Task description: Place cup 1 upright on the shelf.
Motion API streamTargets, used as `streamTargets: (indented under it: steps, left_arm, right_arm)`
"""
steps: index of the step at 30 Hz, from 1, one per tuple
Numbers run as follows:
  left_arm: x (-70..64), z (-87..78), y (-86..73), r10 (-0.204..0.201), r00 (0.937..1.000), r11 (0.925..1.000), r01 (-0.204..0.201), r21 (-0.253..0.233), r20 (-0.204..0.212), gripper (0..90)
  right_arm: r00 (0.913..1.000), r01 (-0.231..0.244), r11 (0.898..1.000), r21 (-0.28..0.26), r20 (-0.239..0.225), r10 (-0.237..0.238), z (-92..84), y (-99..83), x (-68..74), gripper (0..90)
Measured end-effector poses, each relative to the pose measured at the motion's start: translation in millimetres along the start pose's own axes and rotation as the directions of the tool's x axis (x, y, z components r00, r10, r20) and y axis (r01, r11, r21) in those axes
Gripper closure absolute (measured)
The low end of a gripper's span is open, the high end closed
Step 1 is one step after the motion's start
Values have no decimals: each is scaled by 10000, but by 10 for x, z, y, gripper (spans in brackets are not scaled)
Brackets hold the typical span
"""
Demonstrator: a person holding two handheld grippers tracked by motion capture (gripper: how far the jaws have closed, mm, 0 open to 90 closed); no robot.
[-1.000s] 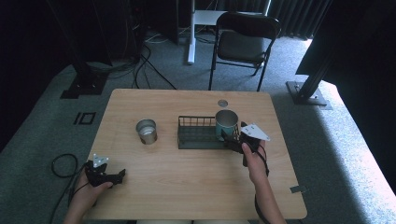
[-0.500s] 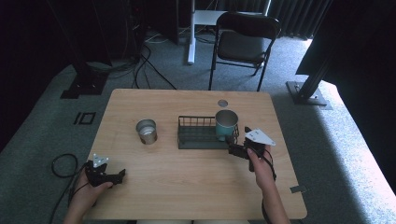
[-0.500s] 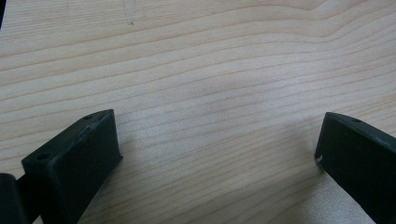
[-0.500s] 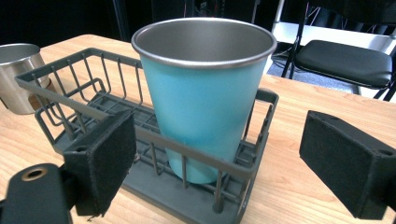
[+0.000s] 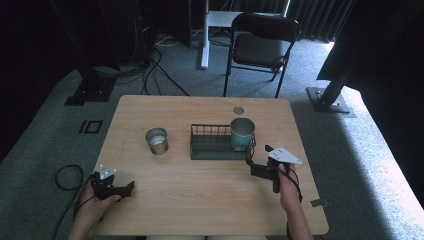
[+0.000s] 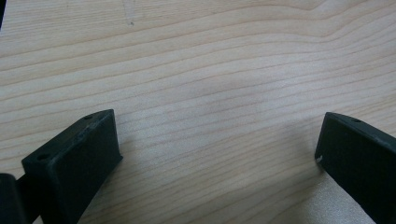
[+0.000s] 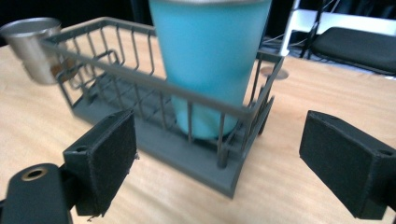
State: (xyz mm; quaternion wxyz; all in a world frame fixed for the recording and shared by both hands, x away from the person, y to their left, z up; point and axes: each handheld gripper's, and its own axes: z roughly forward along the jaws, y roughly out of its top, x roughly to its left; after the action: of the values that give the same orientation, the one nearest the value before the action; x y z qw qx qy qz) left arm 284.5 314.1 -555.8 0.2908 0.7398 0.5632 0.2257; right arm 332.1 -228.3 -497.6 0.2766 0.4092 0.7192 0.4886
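Wooden table (image 5: pixel 200 200) fills the middle of the high view. Dark wire basket (image 5: pixel 212 147) sits at its centre; a teal cup (image 5: pixel 242 134) stands upright in the basket's right end. Steel cup (image 5: pixel 157 141) stands on the table left of the basket, apart from it. Right gripper (image 5: pixel 248 162), lower right of centre, has jaws released, just short of the basket's corner; in the right gripper view the teal cup (image 7: pixel 210 60) appears above and between them. Left gripper (image 5: pixel 131 187), lower left, jaws spread over bare wood.
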Motion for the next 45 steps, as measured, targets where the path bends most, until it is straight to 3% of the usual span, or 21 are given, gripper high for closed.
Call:
streamTargets:
  steps: [15,24,25,30,38,45]
  left_arm:
    - [0,0,0,-1,10000,10000,1,-1,1,4]
    - [0,0,0,-1,10000,10000,1,-1,-1,4]
    - [0,0,0,-1,10000,10000,1,-3,0,4]
    - [0,0,0,-1,10000,10000,1,0,1,4]
    - [0,0,0,-1,10000,10000,1,-2,0,4]
    - [0,0,0,-2,10000,10000,2,-2,0,4]
  right_arm:
    - [9976,-37,9971,760,-691,90,-131,-280,-93,108]
    - [9983,-62,9941,1081,-577,125,-230,-394,-193,109]
    - [9984,-24,9927,1202,-551,91,-258,-413,-217,144]
    - [9994,-55,9874,1584,-334,109,-330,-495,-286,143]
    - [9991,411,9636,2640,-219,-366,-393,-630,-322,128]
    - [9978,579,9438,3255,-497,-440,-422,-736,-338,124]
